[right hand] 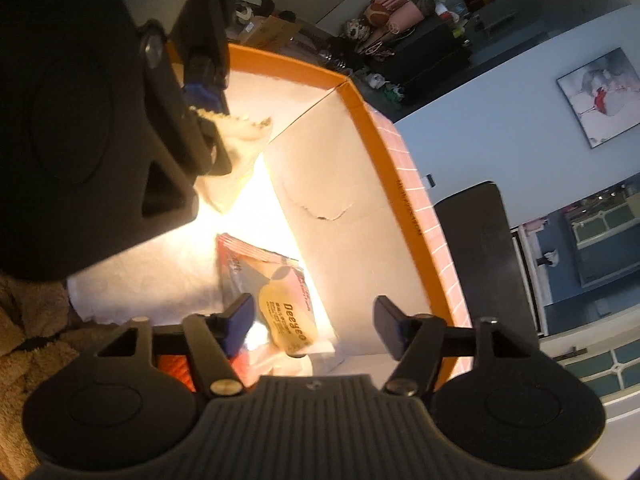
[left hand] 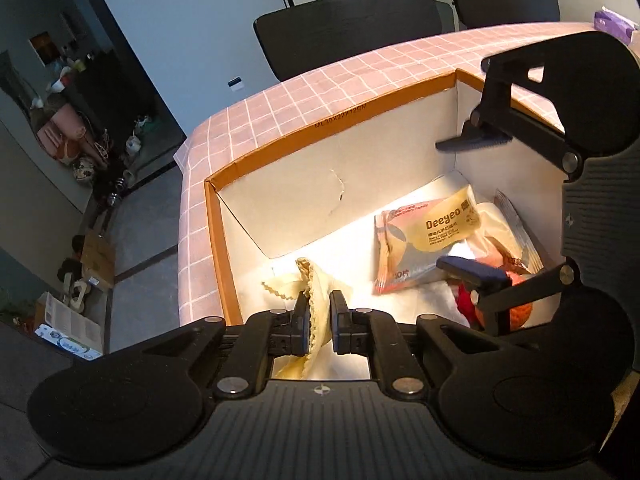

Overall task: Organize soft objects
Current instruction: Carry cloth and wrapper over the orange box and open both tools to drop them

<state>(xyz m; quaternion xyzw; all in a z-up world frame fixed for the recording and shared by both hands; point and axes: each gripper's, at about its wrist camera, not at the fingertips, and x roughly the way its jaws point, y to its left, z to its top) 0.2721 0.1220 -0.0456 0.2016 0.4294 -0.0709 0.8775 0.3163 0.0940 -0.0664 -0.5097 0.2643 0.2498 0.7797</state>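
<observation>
My left gripper (left hand: 320,326) is shut on a cream cloth with zigzag edges (left hand: 316,300), held low inside the orange-rimmed cardboard box (left hand: 304,136) at its left end. The cloth also shows in the right wrist view (right hand: 236,160), pinched by the left gripper (right hand: 208,120). My right gripper (right hand: 316,320) is open and empty over the box's right end, and shows in the left wrist view (left hand: 472,208). Below it lie a Deeyeo wipes packet (left hand: 428,240) (right hand: 288,316), a clear wrapper and a red-orange knitted item (left hand: 516,312).
The box stands on a table with a pink checked cloth (left hand: 320,92). Two black chairs (left hand: 348,24) stand behind the table. A purple tissue pack (left hand: 612,22) sits at the far right. A brown fluffy fabric (right hand: 28,320) lies beside the box.
</observation>
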